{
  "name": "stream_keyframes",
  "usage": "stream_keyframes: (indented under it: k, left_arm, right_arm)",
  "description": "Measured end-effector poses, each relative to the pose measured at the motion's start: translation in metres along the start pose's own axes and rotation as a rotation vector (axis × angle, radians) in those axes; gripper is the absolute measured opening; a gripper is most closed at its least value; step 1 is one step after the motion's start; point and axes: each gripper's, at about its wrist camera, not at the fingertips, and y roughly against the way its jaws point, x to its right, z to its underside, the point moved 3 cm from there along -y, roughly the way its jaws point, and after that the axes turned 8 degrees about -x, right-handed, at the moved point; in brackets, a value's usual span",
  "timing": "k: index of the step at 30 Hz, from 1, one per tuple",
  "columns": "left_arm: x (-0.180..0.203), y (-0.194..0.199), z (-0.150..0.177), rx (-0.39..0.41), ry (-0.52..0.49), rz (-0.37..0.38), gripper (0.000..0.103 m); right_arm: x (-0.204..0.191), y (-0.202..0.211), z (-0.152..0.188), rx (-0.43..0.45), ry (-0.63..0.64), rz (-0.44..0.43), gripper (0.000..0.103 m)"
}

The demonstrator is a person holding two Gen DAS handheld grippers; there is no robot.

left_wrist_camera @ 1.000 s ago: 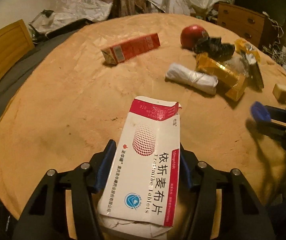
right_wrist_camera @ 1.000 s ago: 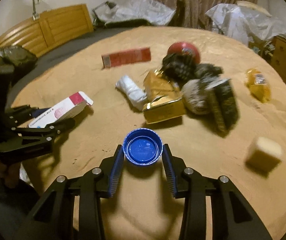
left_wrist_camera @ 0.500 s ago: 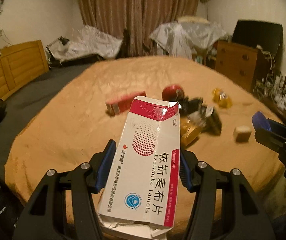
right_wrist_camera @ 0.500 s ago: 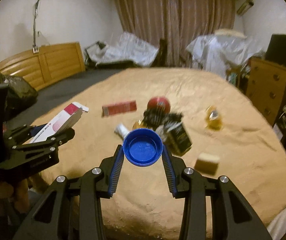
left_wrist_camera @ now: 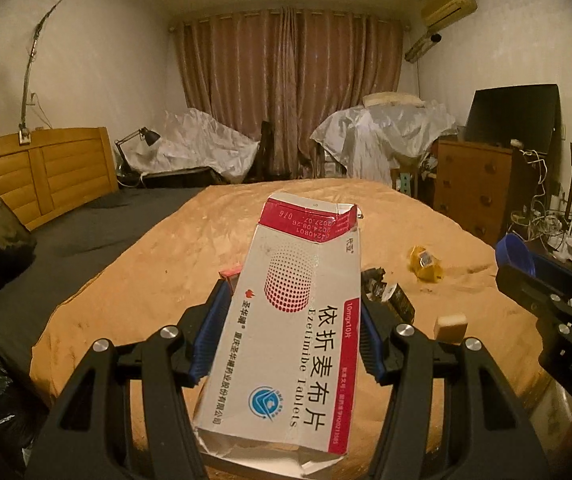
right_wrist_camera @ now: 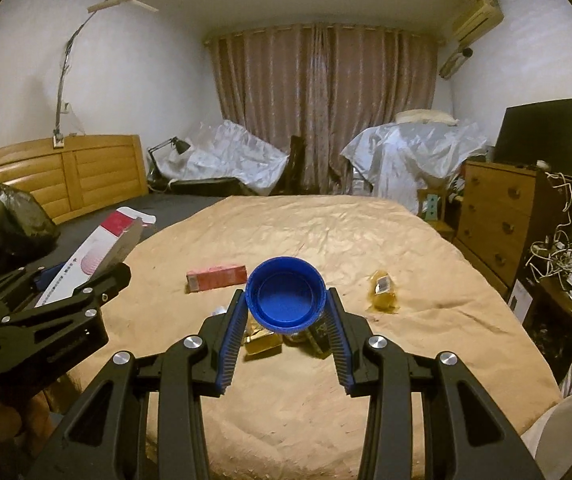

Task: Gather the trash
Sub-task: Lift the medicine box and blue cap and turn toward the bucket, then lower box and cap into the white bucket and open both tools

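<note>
Left gripper (left_wrist_camera: 291, 330): raised, aimed slightly below level, jaws clamped on both long sides of box (left_wrist_camera: 289, 332). Right gripper (right_wrist_camera: 284, 322): raised alongside, same slight downward tilt, jaws pinching cap (right_wrist_camera: 286, 296) at rim, hollow side toward camera.

The box (left_wrist_camera: 297, 320) is thin white card, a bit shiny, with torn, ragged ends. The cap (right_wrist_camera: 286, 300) is smooth blue plastic. The left gripper (left_wrist_camera: 291, 320) and right gripper (right_wrist_camera: 286, 320) are matt black plastic with shiny metal screws and blue ribbed pads (right_wrist_camera: 232, 340). The blanket (right_wrist_camera: 325, 240) is soft tan cloth, wrinkled. The headboard (right_wrist_camera: 66, 176) and dresser (right_wrist_camera: 493, 216) are smooth wood with a slight shine. The curtain (right_wrist_camera: 325, 100) is cloth with a soft sheen. The sheets (right_wrist_camera: 405, 148) are thin, crinkly, shiny plastic. The bag (right_wrist_camera: 14, 216) is glossy black plastic.
</note>
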Motion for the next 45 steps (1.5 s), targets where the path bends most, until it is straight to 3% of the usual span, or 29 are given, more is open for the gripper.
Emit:
stream_keyframes:
  k: [23,36,45]
  left_arm:
    - [0.017,0.005,0.001,-0.016,-0.019,0.067,0.056]
    - [0.080,0.010,-0.005,-0.025,-0.089,0.210,0.056]
    - [0.163,0.022,-0.003,-0.061,-0.188,0.387,0.056]
  right_arm:
    - [0.007,0.023,-0.006,-0.031,-0.005,0.010,0.041]
    - [0.045,0.066,-0.006,-0.059,-0.028,0.092,0.041]
    - [0.126,0.123,0.007,-0.099,-0.085,0.248,0.041]
